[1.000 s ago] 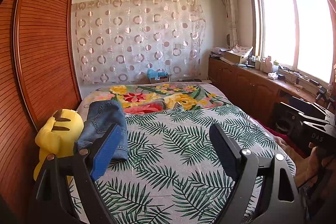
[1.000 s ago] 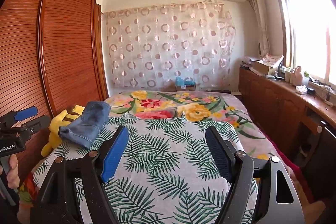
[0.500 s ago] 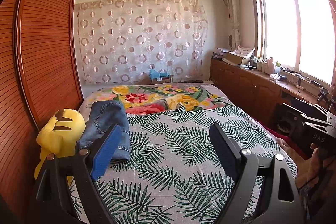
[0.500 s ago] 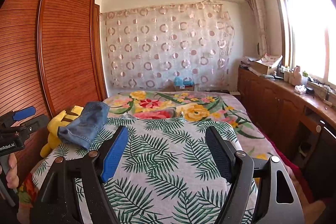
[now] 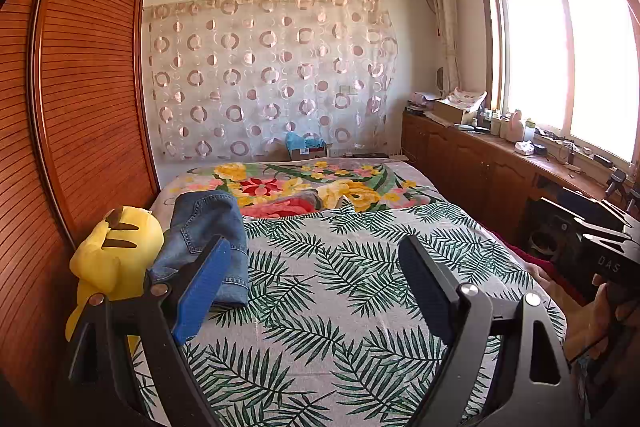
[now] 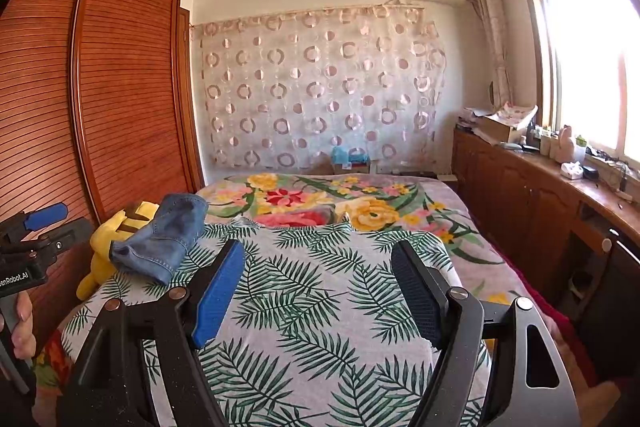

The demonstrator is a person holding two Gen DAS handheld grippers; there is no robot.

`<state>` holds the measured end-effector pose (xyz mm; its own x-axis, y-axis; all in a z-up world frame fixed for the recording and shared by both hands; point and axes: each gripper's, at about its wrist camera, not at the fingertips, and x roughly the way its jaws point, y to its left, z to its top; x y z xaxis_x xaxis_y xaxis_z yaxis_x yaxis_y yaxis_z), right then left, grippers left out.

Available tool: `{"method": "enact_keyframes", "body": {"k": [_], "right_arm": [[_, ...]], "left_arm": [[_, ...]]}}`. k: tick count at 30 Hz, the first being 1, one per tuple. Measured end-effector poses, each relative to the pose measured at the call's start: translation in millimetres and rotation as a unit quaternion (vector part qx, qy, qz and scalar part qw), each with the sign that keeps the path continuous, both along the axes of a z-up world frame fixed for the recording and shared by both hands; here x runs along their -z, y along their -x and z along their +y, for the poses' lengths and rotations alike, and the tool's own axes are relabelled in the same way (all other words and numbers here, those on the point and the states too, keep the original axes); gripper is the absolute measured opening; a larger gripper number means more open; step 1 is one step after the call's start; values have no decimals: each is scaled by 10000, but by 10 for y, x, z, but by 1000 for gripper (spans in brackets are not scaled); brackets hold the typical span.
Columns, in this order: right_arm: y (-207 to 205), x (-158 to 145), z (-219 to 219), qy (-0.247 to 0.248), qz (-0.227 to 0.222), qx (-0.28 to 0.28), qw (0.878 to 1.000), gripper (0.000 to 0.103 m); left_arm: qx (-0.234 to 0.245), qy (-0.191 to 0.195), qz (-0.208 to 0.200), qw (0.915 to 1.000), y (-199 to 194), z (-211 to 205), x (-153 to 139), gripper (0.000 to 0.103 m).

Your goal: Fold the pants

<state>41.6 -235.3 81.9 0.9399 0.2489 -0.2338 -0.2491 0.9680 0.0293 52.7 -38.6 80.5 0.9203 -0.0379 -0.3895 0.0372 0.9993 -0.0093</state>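
Jeans [image 5: 204, 239] lie in a compact folded bundle at the bed's [image 5: 340, 307] left edge against a yellow plush toy [image 5: 116, 251], while left claw [image 5: 316, 287] and right claw [image 6: 320, 291] hover wide and empty, so any regrip should pinch hems squarely.

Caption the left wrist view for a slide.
Open left gripper above the bed; folded jeans beside a yellow plush.

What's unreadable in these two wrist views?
- Jeans: near hem hidden by the left gripper finger in the left view; fold layers unclear in both.
- Plush toy: mostly behind the jeans, right view.
- Windowsill items: too small, glare-washed.
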Motion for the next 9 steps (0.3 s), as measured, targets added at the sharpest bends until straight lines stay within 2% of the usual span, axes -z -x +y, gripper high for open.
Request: {"method": "enact_keyframes", "body": {"k": [9], "right_arm": [[-7, 0, 3, -5, 1, 0, 10000, 77]], "left_arm": [[4, 0, -5, 10000, -3, 10, -4, 86]]}}
